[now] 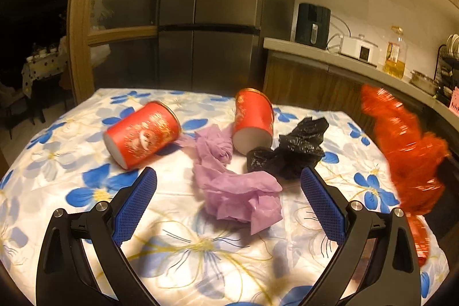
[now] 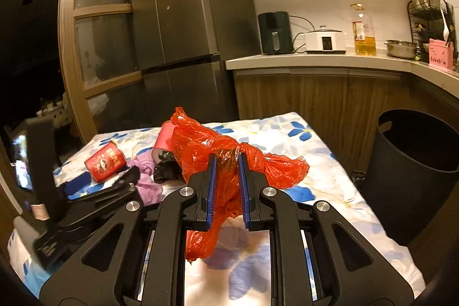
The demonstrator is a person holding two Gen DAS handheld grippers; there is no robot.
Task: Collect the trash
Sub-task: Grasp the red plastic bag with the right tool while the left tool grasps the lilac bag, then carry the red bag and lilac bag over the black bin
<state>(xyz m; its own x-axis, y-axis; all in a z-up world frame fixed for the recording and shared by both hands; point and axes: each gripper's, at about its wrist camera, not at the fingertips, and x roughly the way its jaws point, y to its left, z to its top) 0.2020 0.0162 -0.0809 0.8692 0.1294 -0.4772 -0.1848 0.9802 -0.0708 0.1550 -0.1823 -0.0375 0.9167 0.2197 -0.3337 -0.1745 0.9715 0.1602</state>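
My right jaws (image 2: 225, 162) are pinched on a crumpled red plastic bag (image 2: 229, 157), blue pads pressing its middle while loose ends flop out ahead and a tail hangs below, clear of the flowered cloth on the counter (image 2: 330, 191). The worry here is the grip itself — thin, slippery film bunched between narrow pads could slide free if I swing fast toward the dark bin (image 2: 413, 162) standing off the counter's right edge, and the bag would land on the floor short of the rim. The dangling tail might also drag across the cloth or catch the bin's lip.

My left jaws (image 1: 228, 179) are spread wide and hold nothing; they hover just short of a purple wad of tissue (image 1: 241, 191). Close behind it lie a black bag (image 1: 289, 151) and two tipped red paper cups (image 1: 142, 134) (image 1: 254, 119). If I close carelessly I could nip the tablecloth along with the tissue, or nudge the nearer cup — it lies on its side and I judge it would roll toward the edge
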